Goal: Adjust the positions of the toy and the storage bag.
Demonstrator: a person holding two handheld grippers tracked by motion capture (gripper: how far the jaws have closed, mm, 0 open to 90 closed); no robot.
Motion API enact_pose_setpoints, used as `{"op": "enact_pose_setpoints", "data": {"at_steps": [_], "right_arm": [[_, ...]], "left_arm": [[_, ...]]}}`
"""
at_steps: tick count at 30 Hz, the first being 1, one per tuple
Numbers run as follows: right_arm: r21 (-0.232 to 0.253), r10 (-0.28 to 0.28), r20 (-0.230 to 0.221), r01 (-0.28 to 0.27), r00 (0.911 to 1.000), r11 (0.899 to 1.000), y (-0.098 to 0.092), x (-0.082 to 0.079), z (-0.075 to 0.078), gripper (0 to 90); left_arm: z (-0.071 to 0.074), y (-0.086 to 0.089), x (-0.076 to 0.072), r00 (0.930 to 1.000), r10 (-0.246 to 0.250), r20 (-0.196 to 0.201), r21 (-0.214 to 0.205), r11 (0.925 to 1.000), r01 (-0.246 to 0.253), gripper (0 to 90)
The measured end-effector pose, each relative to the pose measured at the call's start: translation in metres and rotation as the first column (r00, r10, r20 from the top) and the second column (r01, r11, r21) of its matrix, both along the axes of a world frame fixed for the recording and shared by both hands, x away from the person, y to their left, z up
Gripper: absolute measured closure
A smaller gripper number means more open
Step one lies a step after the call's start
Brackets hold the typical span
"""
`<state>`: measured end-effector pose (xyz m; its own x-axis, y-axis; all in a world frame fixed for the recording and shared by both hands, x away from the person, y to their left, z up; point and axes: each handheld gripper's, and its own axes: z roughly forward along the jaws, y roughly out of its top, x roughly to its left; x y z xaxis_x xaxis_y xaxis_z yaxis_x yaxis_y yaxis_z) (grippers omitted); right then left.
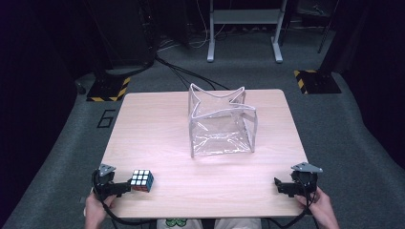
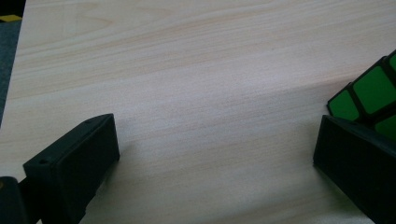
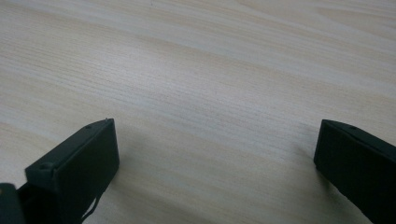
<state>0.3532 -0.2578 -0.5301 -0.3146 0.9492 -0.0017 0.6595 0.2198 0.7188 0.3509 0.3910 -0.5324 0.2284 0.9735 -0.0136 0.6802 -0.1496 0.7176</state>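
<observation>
A puzzle cube point(image 1: 143, 180) with a white top face rests on the wooden table point(image 1: 157, 138) near its front left corner. My left gripper point(image 1: 116, 187) lies just left of it, open, with bare wood between the jaws. In the left gripper view the cube's green face point(image 2: 369, 95) shows beyond the right jaw, outside the gap, and my left gripper point(image 2: 217, 140) holds nothing. A clear plastic pouch point(image 1: 220, 121) with a white zip rim stands open at the table's middle back. My right gripper point(image 1: 285, 185) rests at the front right corner, open and empty, seen wide in its own view as my right gripper point(image 3: 217, 140).
Black cables run across the grey floor behind the table. A white metal stand point(image 1: 244, 28) is at the back. Yellow-and-black striped plates point(image 1: 109, 88) sit on the floor at both rear corners. Bare wood lies between the cube and the pouch.
</observation>
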Motion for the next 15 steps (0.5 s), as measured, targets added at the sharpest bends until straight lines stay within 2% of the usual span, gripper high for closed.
{"op": "enact_pose_setpoints", "data": {"at_steps": [5, 10, 13, 15], "right_arm": [[-0.002, 0.031, 0.001, -0.031, 0.9995, 1.0, -0.0024, 0.0019, 0.0002, 0.0], [-0.002, 0.028, -0.001, -0.028, 0.9996, 1.0, -0.0018, 0.0019, 0.0002, 0.0], [-0.002, 0.018, 0.0, -0.018, 0.9998, 1.0, -0.0001, 0.003, 0.0002, 0.0], [-0.003, 0.018, 0.002, -0.018, 0.9998, 1.0, -0.0001, 0.0035, 0.0001, 0.0]], "left_arm": [[0.0001, 0.0002, -0.0034, 1.0, 0.007, -0.003, 0.001, 1.0, -0.007, 0.1], [0.0022, -0.0004, -0.0035, 0.9996, 0.015, -0.022, -0.01, 0.9998, -0.015, 0.0], [0.0041, 0.003, -0.0047, 0.9995, 0.023, -0.022, -0.059, 0.998, -0.024, 0.0], [0.0056, 0.0053, -0.0062, 0.9995, 0.029, -0.015, -0.077, 0.9965, -0.03, 0.0]]}}
